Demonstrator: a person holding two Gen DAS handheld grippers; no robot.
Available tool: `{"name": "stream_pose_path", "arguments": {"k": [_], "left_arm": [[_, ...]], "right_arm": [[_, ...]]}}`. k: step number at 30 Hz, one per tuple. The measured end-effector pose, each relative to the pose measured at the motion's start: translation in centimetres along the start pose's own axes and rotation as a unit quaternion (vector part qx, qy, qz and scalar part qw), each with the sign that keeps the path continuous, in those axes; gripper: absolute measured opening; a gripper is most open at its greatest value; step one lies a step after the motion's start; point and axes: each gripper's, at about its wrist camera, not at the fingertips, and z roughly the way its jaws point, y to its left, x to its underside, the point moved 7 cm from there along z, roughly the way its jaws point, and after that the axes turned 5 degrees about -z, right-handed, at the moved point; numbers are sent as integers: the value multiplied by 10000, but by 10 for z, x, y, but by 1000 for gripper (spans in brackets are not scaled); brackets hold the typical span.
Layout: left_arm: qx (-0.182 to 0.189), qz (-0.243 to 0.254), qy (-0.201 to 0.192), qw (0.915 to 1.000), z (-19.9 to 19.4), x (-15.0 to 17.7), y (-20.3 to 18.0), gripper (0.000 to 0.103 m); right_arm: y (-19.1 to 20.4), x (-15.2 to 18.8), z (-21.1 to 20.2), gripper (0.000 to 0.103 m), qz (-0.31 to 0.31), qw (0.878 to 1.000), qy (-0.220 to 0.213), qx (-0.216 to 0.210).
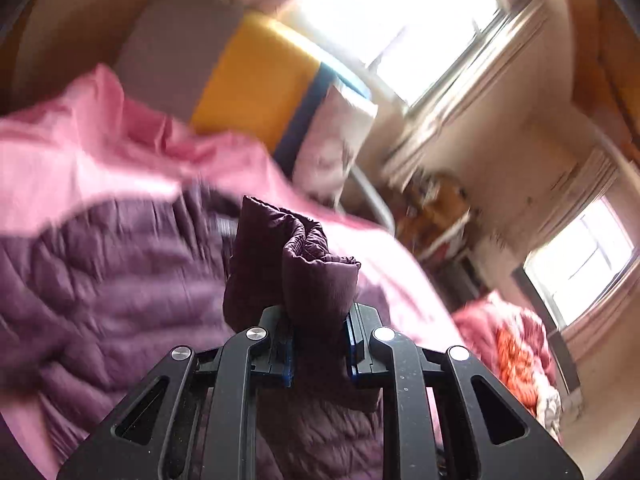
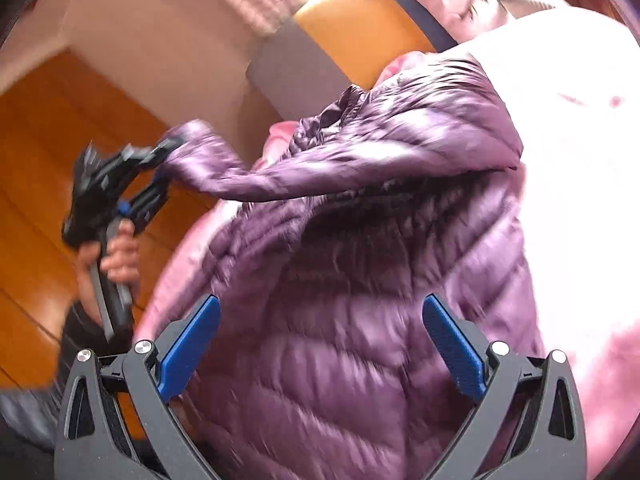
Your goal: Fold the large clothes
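A purple quilted puffer jacket [image 2: 340, 320] lies spread on a pink bed cover [image 2: 572, 168]. In the left wrist view my left gripper [image 1: 320, 344] is shut on the jacket's sleeve cuff [image 1: 304, 264], which bunches up between the blue pads. The right wrist view shows that same left gripper [image 2: 160, 160] at the left, lifted, with the sleeve [image 2: 240, 172] stretched from it to the jacket's shoulder; a hand [image 2: 116, 256] holds its handle. My right gripper [image 2: 320, 344] hovers over the jacket's body, its blue pads [image 2: 188, 348] wide apart and nothing pressed between them.
A yellow and grey headboard or cushion [image 1: 256, 80] and a pale pillow [image 1: 332, 144] sit at the bed's far end. Bright windows [image 1: 400, 20] line the wall. An orange-red bundle of cloth [image 1: 516, 344] lies at the right. Wooden floor [image 2: 48, 168] shows left of the bed.
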Motion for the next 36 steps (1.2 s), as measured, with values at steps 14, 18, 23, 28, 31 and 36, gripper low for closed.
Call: {"name": "stream_pose_path", "arguments": {"k": [14, 18, 23, 28, 31, 36], "left_arm": [[-991, -1421, 490, 9837, -2, 55, 159, 72], [-359, -2134, 332, 9758, -23, 63, 177, 81], [-398, -2134, 402, 9753, -29, 61, 177, 81], [-674, -1467, 653, 9847, -11, 55, 166, 66], [-942, -1092, 865, 9858, 8, 55, 162, 43], [-1264, -696, 886, 9856, 20, 48, 160, 12]], "right_arm": [[-45, -61, 42, 101, 841, 9953, -173, 446], [-29, -49, 31, 101, 189, 9973, 221, 674], [-35, -80, 23, 101, -92, 9894, -193, 1440], [-66, -123, 27, 98, 247, 9821, -393, 1824], [-76, -146, 44, 95, 372, 9799, -297, 1939], [-101, -165, 68, 69, 384, 9721, -61, 2313]]}}
